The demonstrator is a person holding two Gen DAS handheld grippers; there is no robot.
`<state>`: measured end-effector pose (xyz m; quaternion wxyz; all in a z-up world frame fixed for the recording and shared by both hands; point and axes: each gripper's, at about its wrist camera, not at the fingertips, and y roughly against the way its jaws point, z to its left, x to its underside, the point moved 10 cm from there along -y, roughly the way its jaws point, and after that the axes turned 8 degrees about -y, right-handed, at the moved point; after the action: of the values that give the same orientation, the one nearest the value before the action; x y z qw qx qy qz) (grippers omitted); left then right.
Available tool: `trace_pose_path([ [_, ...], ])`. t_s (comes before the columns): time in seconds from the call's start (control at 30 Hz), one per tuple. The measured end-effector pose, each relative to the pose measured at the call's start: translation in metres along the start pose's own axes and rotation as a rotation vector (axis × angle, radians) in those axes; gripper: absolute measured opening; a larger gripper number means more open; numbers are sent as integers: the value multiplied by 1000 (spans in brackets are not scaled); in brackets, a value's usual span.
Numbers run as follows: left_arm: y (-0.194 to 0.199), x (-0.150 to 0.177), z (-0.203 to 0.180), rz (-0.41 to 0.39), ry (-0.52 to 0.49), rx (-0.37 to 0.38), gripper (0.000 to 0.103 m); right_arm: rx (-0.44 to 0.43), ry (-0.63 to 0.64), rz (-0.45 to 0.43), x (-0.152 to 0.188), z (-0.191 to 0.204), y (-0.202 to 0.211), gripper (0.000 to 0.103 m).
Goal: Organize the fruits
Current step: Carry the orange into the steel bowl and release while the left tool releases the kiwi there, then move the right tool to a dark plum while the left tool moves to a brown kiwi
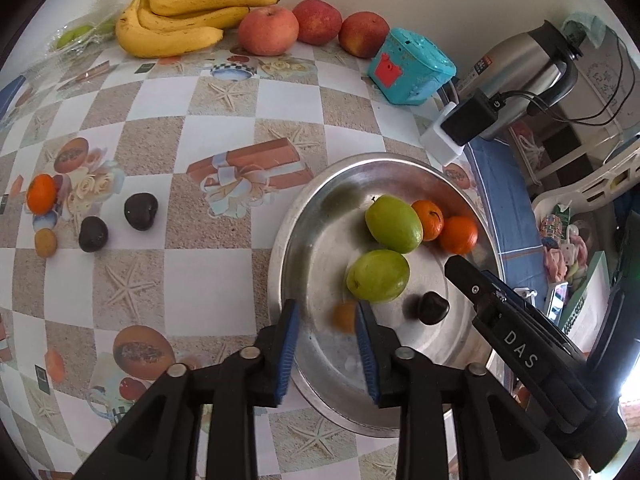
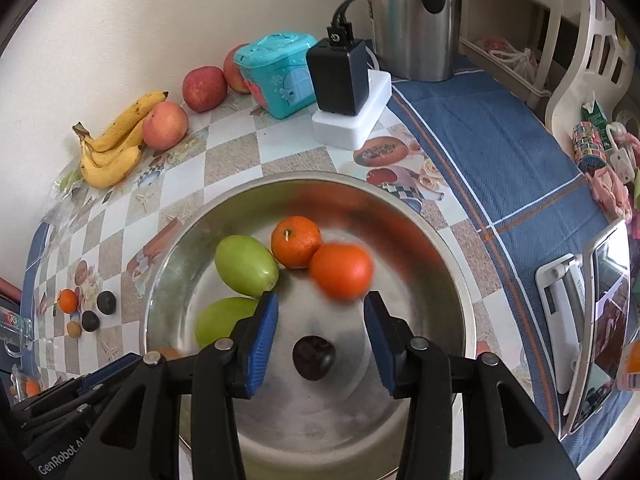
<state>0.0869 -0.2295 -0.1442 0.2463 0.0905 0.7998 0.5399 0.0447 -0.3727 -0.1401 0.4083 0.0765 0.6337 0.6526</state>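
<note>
Left wrist view: left gripper (image 1: 327, 316) slightly parted over metal bowl's (image 1: 288, 240) near rim, gripping nothing; blurred small orange fruit (image 1: 345, 317) beyond, possibly loose. Right gripper (image 2: 320, 312) moderately open, empty, above dark plum (image 2: 313, 357) on bowl floor.

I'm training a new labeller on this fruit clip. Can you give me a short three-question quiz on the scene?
1. True or false: the bananas lie in the bowl.
2. How many green fruits are in the bowl?
3. The dark fruit below the right gripper is: A) gripped B) lying loose in the bowl C) on the table

Key: 1 false, they lie by the wall; 2 two; 3 B.
</note>
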Motion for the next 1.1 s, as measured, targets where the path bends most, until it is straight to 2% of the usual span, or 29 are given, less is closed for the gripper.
trace_pose_path([
  [0.17,5,-2,11,-4,38,-8,44,8,15,-1,0,3,4,46],
  [0.23,8,-4,23,-8,66,-37,56,18,23,5,1,5,6,46],
  [0.27,10,-5,29,-12,78,-52,57,22,28,8,2,6,7,46],
  [0.47,23,-5,77,-35,155,-158,63,15,63,23,10,22,14,46],
  [0.6,33,-3,104,-48,171,-230,64,5,93,36,19,36,18,46],
  [0.8,44,-4,120,-63,177,-264,66,-9,140,24,24,57,24,46],
  [0.9,46,-3,126,-67,184,-276,76,-20,149,21,26,65,26,46],
  [0.97,47,-2,130,-63,187,-291,86,-23,163,19,28,70,26,54],
  [1.0,46,-1,132,-62,189,-300,93,-27,171,16,30,73,26,66],
  [1.03,46,0,134,-60,193,-308,99,-30,177,14,30,76,25,70],
  [1.1,45,3,139,-57,201,-318,101,-34,188,17,32,79,23,70],
])
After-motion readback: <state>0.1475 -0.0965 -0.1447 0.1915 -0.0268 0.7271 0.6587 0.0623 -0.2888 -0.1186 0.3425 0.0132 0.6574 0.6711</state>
